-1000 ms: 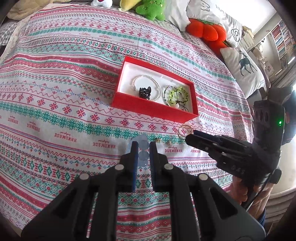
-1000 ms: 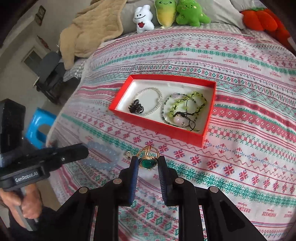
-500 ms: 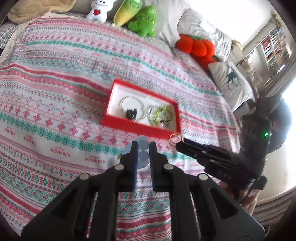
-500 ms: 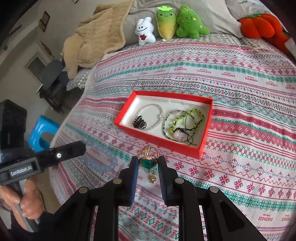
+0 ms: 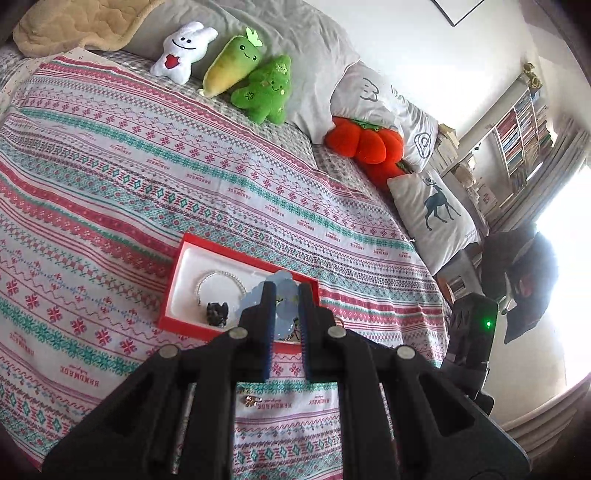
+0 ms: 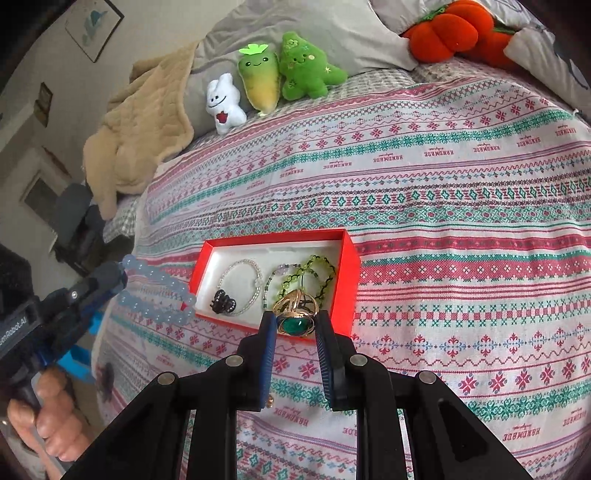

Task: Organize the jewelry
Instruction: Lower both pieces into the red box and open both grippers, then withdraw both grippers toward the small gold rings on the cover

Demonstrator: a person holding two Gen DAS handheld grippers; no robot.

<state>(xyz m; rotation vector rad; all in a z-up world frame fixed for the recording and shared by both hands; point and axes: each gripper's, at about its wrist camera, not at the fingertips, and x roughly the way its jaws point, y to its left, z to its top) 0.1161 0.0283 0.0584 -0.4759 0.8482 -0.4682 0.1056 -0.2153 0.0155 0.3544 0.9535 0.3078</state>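
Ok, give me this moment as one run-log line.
left tool: shut on pale blue bead bracelet | right tool: shut on green-stone ring | red box: both near it

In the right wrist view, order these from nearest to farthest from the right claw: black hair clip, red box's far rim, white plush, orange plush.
Measured from the right claw:
1. Black hair clip, in the box's near left corner.
2. Red box's far rim, just beyond the bracelets.
3. White plush, far left by the pillow.
4. Orange plush, top right; plainly farthest.

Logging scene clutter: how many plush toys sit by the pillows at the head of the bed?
4: white bunny, yellow-green radish, green tree in a row; orange pumpkin farther right. Others may be hidden.
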